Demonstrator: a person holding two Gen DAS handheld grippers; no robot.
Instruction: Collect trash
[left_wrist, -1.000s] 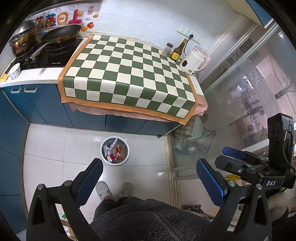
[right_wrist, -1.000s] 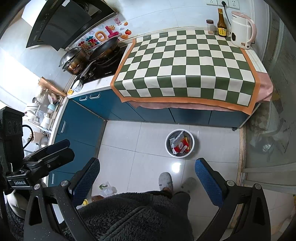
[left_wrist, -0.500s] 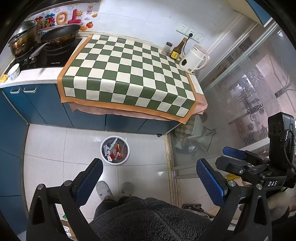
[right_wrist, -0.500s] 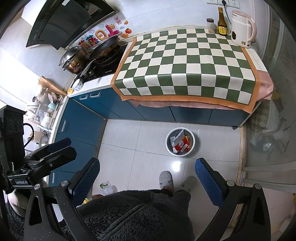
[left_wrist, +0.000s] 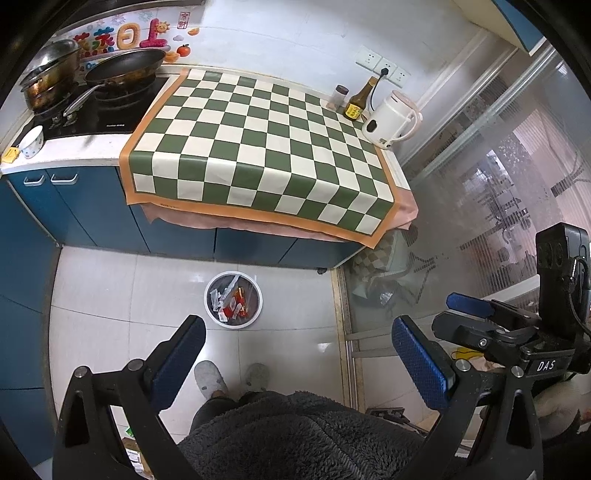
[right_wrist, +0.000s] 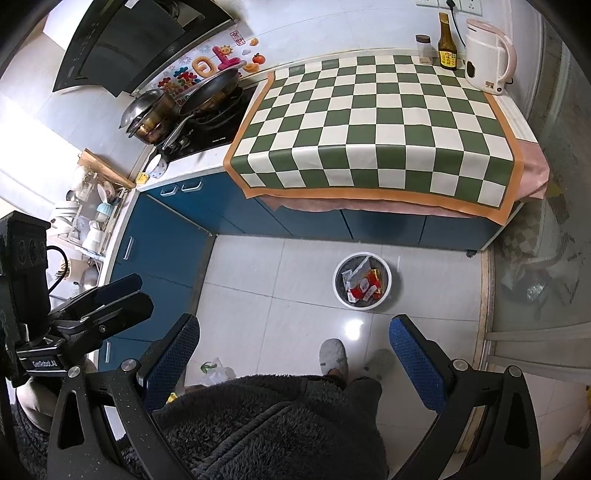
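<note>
A small white trash bin (left_wrist: 233, 299) stands on the tiled floor in front of the blue cabinets, holding red and white wrappers; it also shows in the right wrist view (right_wrist: 362, 280). My left gripper (left_wrist: 297, 338) is open and empty, held high above the floor near the bin. My right gripper (right_wrist: 293, 338) is open and empty, also held high. Each gripper shows in the other's view, the right gripper (left_wrist: 476, 317) at the right, the left gripper (right_wrist: 107, 302) at the left. The green-and-white checkered mat (left_wrist: 258, 147) on the counter carries no loose trash.
A white kettle (left_wrist: 391, 123), a brown bottle (left_wrist: 358, 99) and a small jar (left_wrist: 338, 96) stand at the counter's far right. A pan (left_wrist: 123, 66) and pot (left_wrist: 50, 79) sit on the stove. A glass door (left_wrist: 480, 221) is at the right. My slippered feet (left_wrist: 210, 376) stand below.
Both grippers have drifted slightly, so the counter and bin shifted a little in view. Both stay open and empty.
</note>
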